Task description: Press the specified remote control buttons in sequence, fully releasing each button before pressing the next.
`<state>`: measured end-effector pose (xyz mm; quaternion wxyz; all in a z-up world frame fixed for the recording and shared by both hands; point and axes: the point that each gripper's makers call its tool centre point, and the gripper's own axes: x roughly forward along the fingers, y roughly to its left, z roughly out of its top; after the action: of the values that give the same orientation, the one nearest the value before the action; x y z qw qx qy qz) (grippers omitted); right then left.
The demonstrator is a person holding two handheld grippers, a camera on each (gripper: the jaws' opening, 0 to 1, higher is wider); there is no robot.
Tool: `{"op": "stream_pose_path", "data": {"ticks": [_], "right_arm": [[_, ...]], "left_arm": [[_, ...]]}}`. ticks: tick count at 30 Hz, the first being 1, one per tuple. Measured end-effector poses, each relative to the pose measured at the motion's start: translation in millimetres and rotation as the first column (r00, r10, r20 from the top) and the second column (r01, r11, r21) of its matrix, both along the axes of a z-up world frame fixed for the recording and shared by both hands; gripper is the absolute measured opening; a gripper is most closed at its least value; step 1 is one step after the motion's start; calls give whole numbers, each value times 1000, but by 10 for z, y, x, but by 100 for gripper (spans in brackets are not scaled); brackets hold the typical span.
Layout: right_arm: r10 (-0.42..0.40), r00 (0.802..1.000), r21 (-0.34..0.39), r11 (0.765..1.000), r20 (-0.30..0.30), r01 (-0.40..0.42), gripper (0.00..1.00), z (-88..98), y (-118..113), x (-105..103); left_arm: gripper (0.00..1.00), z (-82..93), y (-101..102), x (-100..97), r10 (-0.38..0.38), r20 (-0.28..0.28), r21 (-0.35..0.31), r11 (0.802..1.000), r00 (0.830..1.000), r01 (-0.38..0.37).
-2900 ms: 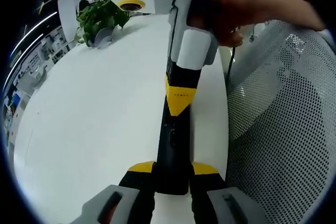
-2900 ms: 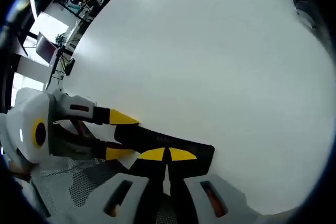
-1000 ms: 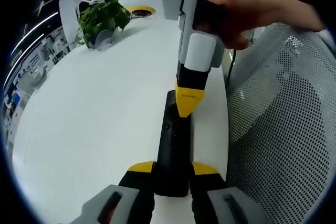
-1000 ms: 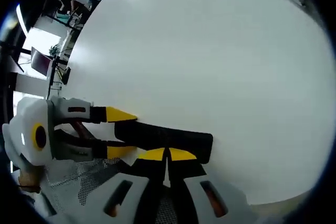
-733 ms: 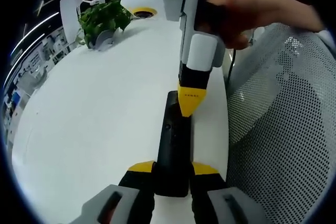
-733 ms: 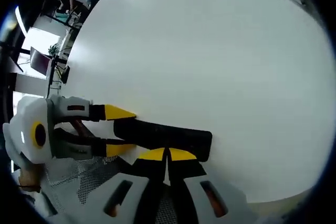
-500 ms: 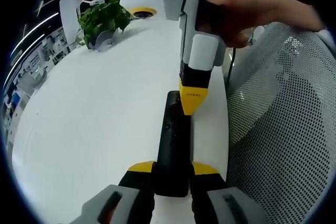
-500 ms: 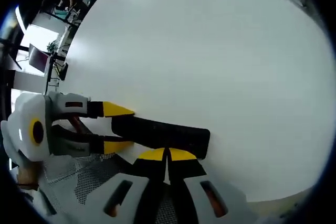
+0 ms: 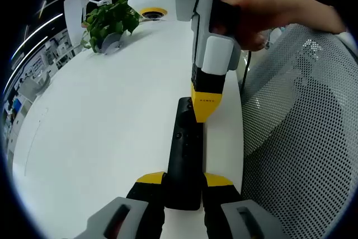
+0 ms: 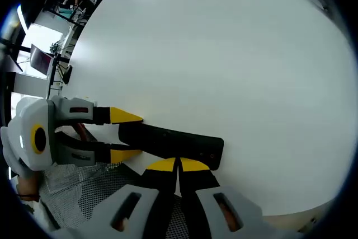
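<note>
1. The left gripper (image 9: 183, 178) has its two yellow-tipped jaws clamped on the near end of a black remote control (image 9: 184, 152); in the right gripper view the same gripper (image 10: 124, 135) comes in from the left, with the remote (image 10: 170, 141) lying between its tips.
2. The right gripper (image 10: 179, 164) has its jaws pressed together, nothing between them, and its yellow tips sit over the remote's long edge. In the left gripper view it (image 9: 205, 107) comes down from above, held by a hand (image 9: 263, 12), with its tip at the far part of the remote's top face; whether it actually presses a button cannot be made out.
3. The remote lies flat on a white table (image 9: 106, 116), near the table's edge.
4. Beside that edge stands a grey mesh chair back (image 9: 296, 138).
5. At the far end of the table, a grey pot (image 9: 110, 42) holds a green leafy plant (image 9: 106, 18).
</note>
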<state>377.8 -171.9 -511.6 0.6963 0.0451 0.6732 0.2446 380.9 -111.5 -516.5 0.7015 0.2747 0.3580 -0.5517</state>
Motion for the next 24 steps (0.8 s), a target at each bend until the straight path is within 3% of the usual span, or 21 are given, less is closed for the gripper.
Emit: {"op": "stream_pose_path", "data": {"ticks": [9,24], "right_arm": [[61,998,-53,997,21,-60,0,-32,5,1],[91,996,-65,994,20,-90,0,-44,-17,8]], "left_arm": [[25,-1,-8,-2,7,-1,-5,1000,1000,-7],[25,-4,-13,-5,5,1,-5,1000,1000,-5]]}}
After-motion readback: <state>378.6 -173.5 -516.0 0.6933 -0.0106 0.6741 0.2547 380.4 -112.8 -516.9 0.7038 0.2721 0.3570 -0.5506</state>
